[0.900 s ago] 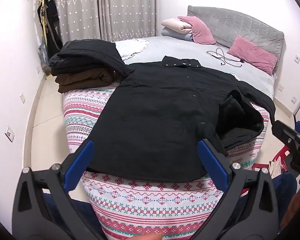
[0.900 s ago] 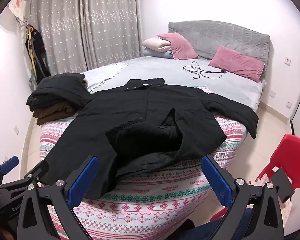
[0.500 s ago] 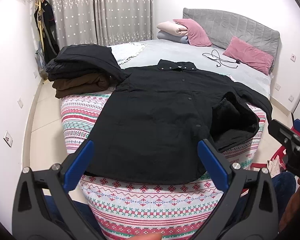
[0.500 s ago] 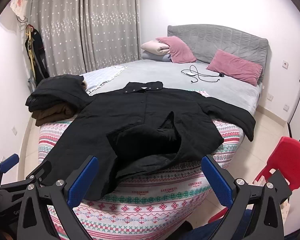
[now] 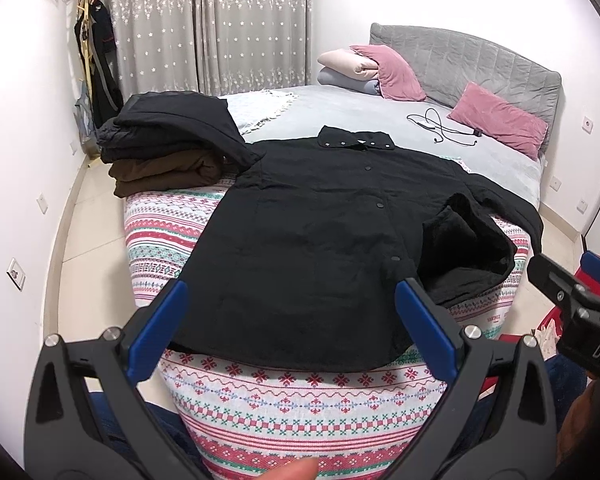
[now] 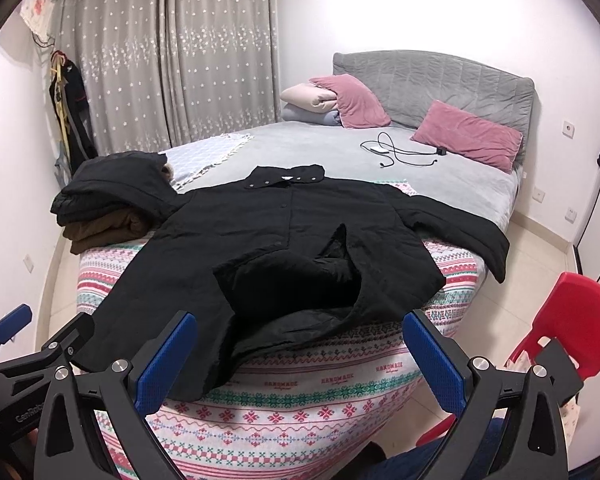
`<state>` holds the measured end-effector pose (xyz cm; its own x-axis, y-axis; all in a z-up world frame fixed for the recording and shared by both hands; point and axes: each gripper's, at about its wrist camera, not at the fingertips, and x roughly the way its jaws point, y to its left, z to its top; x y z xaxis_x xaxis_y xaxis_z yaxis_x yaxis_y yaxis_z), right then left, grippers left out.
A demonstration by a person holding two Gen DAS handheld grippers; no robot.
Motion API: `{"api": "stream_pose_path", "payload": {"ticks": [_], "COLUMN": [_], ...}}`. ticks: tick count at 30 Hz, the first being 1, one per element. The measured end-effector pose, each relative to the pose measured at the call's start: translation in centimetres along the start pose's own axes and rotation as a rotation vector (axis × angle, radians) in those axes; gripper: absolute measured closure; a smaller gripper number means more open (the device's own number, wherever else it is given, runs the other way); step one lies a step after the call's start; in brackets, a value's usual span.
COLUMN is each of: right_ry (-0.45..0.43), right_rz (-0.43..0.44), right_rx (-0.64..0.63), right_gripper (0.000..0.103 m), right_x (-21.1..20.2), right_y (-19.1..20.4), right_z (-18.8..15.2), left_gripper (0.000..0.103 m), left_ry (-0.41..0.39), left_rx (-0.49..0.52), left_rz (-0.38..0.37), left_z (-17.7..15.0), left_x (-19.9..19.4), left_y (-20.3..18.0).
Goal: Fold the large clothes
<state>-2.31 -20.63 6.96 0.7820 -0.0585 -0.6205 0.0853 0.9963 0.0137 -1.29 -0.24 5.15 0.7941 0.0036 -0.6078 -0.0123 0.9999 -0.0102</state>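
Black coat point(image 5: 308, 240) is laid flat on bed point(image 5: 300, 396); fold not begun. Both tools point(image 5: 288, 316) point(image 6: 300, 344) held spread, empty; hem grab needed nxt.

Bright even indoor light, soft shadows, sharp focus, fisheye-warped vignetted edges.

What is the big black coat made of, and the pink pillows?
The black coat looks like matte woven or lightly quilted fabric outside; the flipped-back corner shows a fuzzy, fleece-like lining. The pink pillows look like velvet, with a soft sheen and shaded patches. This is a guess from looks only.
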Motion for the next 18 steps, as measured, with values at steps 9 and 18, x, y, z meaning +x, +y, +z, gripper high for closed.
{"api": "stream_pose_path", "payload": {"ticks": [9, 18], "right_ry": [-0.029, -0.036], "right_rz": [0.011, -0.006], "right_rx": [0.004, 0.026], "right_gripper": [0.0, 0.0], "right_x": [-0.28, -0.53], "right_y": [0.61, 0.24], "right_z": [-0.04, -0.16], "left_gripper": [0.0, 0.0], "left_ry": [-0.005, 0.003], "left_rx": [-0.006, 0.013], "left_rz": [0.002, -0.025], "left_z": [-0.03, -0.08], "left_x": [-0.12, 0.18], "left_y": [0.67, 0.16]}}
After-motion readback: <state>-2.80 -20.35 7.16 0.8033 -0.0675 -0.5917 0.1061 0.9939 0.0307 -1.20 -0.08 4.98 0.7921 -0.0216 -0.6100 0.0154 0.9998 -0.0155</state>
